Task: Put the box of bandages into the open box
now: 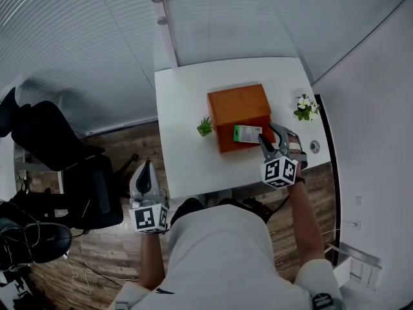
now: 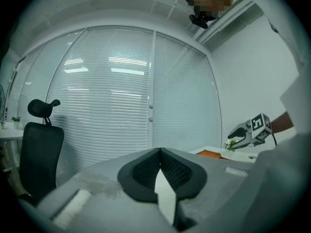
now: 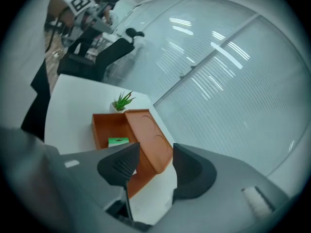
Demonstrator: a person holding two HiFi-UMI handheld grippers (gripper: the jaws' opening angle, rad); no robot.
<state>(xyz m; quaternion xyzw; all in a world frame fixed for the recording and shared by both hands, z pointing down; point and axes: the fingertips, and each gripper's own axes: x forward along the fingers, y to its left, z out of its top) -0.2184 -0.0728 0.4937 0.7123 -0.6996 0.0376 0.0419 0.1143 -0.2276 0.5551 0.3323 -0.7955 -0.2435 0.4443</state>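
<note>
Right gripper (image 3: 155,161), jaws spread and empty, hovers beside the open box (image 3: 108,125), the box of bandages (image 3: 118,141) apparently lying inside it, so the task looks done; left gripper (image 2: 158,166) hangs pressed together.

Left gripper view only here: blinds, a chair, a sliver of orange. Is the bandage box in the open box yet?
Observer: Yes. The small green cardboard bandage box lies inside the orange open box, at the end nearest the person.
Operator: Right gripper holding it?
Observer: No. The right gripper hovers by the box with its jaws apart and nothing between them.
Operator: Lid?
Observer: The lid stands open, tilted up on the far side.
</note>
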